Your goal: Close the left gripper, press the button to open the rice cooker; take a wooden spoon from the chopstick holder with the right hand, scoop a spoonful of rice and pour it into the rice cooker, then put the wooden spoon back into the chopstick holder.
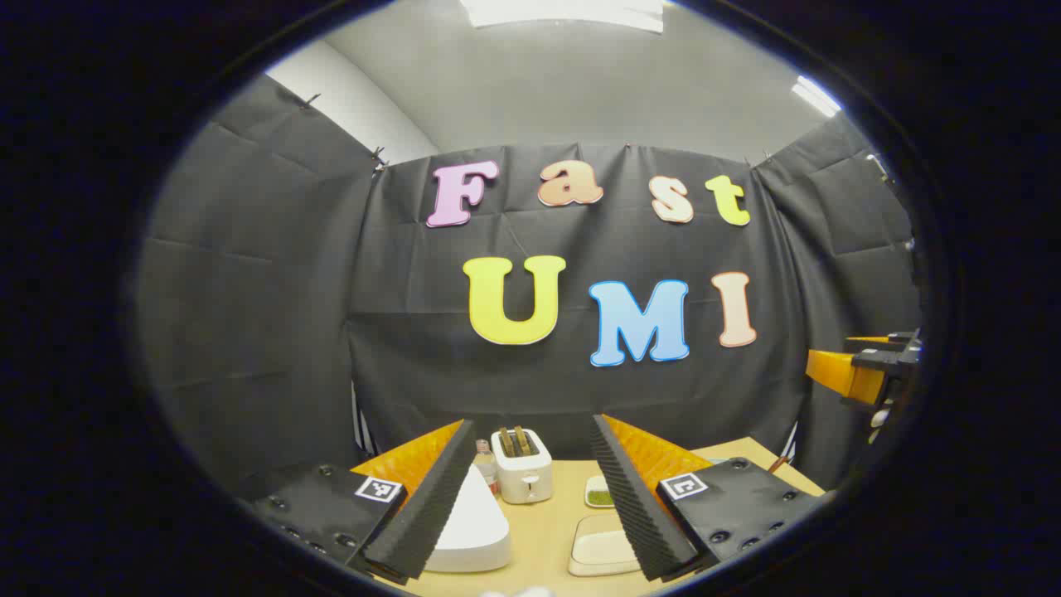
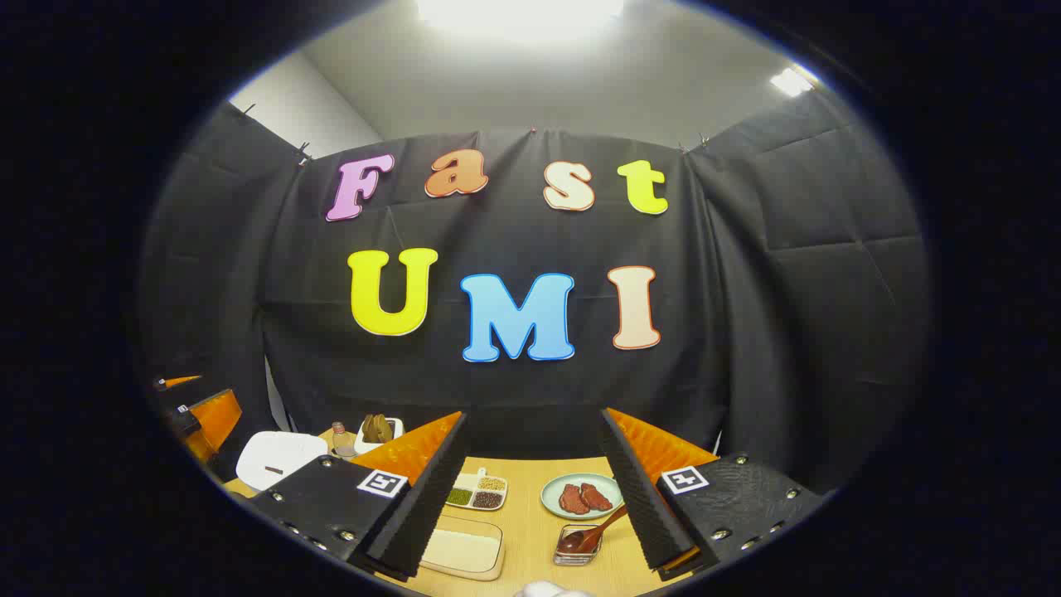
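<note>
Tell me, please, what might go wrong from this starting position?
The left gripper has its jaws wide open; pressing the rice cooker button that way could slip or miss. The wooden spoon rests tilted in a small holder beside the plate of meat, so the right gripper may tip it.

The left gripper (image 1: 530, 489) is held level above the table, its two fingers spread wide apart with nothing between them. The right gripper (image 2: 535, 489) is likewise raised and level, fingers wide apart and empty. Each gripper shows at the edge of the other's view.
</note>
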Tool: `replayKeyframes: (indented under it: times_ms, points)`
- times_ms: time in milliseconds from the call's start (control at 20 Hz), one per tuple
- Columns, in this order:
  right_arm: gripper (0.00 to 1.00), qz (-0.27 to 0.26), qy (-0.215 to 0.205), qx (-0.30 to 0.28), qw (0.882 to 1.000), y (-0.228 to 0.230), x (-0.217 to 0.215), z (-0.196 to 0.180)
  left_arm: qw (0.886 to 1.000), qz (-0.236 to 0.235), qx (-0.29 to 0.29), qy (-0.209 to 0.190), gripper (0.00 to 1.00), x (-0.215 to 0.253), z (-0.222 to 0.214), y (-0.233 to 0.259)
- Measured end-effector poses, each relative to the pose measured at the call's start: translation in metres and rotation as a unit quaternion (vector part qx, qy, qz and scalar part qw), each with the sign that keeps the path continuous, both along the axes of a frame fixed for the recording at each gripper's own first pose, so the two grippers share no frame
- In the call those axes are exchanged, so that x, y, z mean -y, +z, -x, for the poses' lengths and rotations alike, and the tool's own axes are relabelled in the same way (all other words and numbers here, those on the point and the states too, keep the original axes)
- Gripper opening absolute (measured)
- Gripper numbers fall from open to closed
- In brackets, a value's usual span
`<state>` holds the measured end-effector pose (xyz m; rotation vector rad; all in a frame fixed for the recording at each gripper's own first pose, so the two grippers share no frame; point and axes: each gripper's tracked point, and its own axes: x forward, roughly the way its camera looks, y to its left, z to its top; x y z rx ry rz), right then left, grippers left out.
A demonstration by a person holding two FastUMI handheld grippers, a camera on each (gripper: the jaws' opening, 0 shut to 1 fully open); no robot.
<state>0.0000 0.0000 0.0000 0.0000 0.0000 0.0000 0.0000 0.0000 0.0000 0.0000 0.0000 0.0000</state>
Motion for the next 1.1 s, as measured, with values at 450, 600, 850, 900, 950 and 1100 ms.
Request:
replayKeyframes:
  times_ms: [450,600,850,900,950,1100]
  points:
    - [0.95,0.009,0.009,-0.010,1.000,-0.001,-0.015,0.002,1.000,-0.004,0.007,0.001,0.96,-0.012,-0.011,0.012]
    - [0.95,0.007,0.003,-0.010,1.000,-0.001,-0.015,0.002,1.000,-0.001,0.007,-0.001,0.96,-0.013,-0.015,0.015]
    - [0.95,0.006,-0.003,-0.013,1.000,-0.004,-0.014,0.001,1.000,-0.006,0.011,-0.007,0.96,-0.014,-0.018,0.018]
    - [0.95,0.007,-0.003,-0.015,1.000,-0.006,-0.014,0.001,1.000,-0.004,0.012,-0.009,0.96,-0.012,-0.017,0.018]
    - [0.95,0.009,-0.004,-0.018,1.000,-0.007,-0.013,0.001,1.000,-0.004,0.012,-0.007,0.96,-0.013,-0.018,0.018]
    - [0.95,0.007,-0.006,-0.018,1.000,-0.007,-0.012,0.001,1.000,-0.012,0.010,0.000,0.96,-0.017,-0.021,0.017]
